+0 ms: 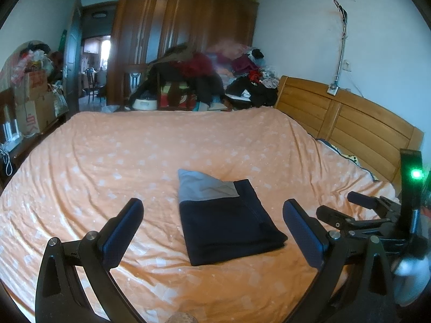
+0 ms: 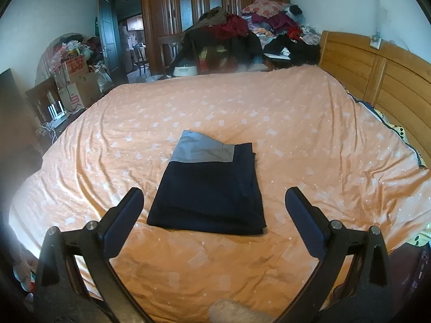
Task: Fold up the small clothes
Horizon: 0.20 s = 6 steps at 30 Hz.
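A small garment [image 1: 226,220] lies folded into a neat rectangle on the orange bed sheet [image 1: 107,161], navy blue with a grey panel at its far end. In the right wrist view the same garment [image 2: 210,191] lies flat mid-bed. My left gripper [image 1: 212,212] is open above the near edge of the bed, its fingers either side of the garment and apart from it. My right gripper [image 2: 214,202] is open too, held back from the garment with nothing between its fingers. The right gripper [image 1: 347,207] also shows at the right of the left wrist view.
A wooden headboard [image 1: 350,118] runs along the right of the bed [image 2: 296,107]. A heap of clothes [image 1: 215,75] is piled beyond the far edge, before a brown wardrobe [image 1: 183,32]. Cardboard boxes [image 1: 35,107] stand at the left. A doorway [image 1: 94,53] opens behind them.
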Tool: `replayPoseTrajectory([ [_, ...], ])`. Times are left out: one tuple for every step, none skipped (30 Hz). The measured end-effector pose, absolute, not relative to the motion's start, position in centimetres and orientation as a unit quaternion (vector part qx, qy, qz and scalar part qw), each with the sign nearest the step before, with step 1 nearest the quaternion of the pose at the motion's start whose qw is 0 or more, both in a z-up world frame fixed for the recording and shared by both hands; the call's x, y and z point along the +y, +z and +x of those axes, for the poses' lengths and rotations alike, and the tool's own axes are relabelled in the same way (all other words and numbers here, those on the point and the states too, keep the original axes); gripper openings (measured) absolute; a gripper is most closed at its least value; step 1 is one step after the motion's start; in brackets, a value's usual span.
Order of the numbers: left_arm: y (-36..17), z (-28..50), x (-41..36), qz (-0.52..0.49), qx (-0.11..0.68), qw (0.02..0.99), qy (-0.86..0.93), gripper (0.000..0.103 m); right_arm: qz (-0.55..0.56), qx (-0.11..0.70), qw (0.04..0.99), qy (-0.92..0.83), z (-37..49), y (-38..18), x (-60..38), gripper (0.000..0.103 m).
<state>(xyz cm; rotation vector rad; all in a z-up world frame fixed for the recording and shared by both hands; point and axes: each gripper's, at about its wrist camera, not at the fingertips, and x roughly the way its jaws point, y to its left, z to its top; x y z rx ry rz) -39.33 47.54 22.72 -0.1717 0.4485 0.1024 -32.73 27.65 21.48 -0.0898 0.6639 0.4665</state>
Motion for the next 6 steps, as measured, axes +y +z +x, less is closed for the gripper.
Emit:
replayPoseTrajectory([
  [22.71,-39.32,47.55,-0.086,0.222,0.97,0.05,0.103,-0.043,0.323,0.918,0.226,-32.71,21.35,27.61,0.103],
  [22.71,-39.31,47.55,-0.086,0.222,0.97,0.049,0.103,-0.041,0.322,0.919,0.225,-32.74,21.27,27.53,0.103],
  [22.7,-39.34,47.6,-0.086,0.222,0.97,0.049,0.103,-0.04,0.321,0.919,0.225,-32.86,21.23,27.5,0.103],
  [22.69,-39.35,47.61,-0.086,0.222,0.97,0.05,0.103,-0.04,0.319,0.919,0.228,-32.97,21.22,27.49,0.103],
  [22.67,-39.4,47.57,-0.085,0.222,0.97,0.05,0.103,-0.043,0.316,0.919,0.23,-33.15,21.25,27.47,0.102],
  [22.68,-39.35,47.62,-0.086,0.222,0.97,0.05,0.103,-0.044,0.314,0.92,0.231,-33.24,21.26,27.48,0.102],
])
